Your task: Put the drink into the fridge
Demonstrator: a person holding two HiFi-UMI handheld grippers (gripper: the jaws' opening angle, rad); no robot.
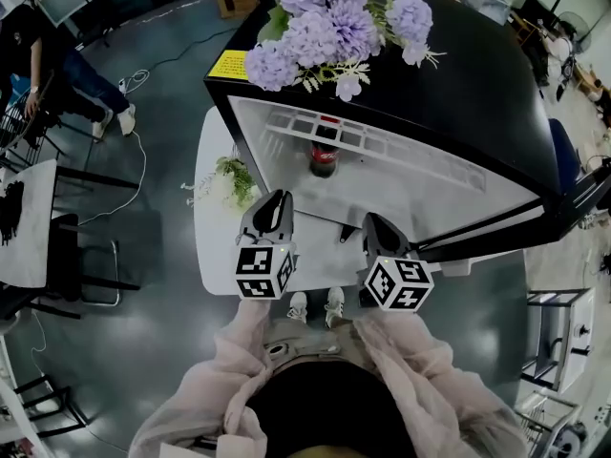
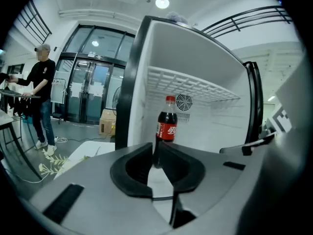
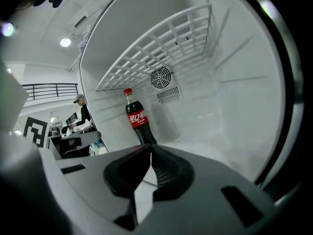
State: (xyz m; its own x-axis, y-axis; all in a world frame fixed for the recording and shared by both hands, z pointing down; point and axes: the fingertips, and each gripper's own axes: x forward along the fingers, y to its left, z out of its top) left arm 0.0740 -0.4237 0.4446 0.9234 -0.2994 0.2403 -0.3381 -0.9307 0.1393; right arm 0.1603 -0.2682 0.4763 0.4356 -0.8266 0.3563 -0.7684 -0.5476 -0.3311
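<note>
- The dark cola bottle with a red cap and red label (image 1: 324, 157) stood upright on the floor of the open white-lined, black-shelled fridge (image 1: 477, 84), under its white wire shelf (image 1: 329, 127) and in front of a round fan vent (image 3: 160, 77).
- The left hand-held gripper (image 1: 277, 203) hung outside the fridge opening, well short of the bottle; its jaws were drawn almost together, with nothing between them.
- The right hand-held gripper (image 1: 377, 225) sat beside it, also clear of the bottle, jaw tips meeting and empty.
- A bunch of purple artificial flowers (image 1: 329, 27) lay on the fridge top.
- A green leafy sprig (image 1: 234, 179) lay on the white table (image 1: 212, 227) left of the fridge.
</note>
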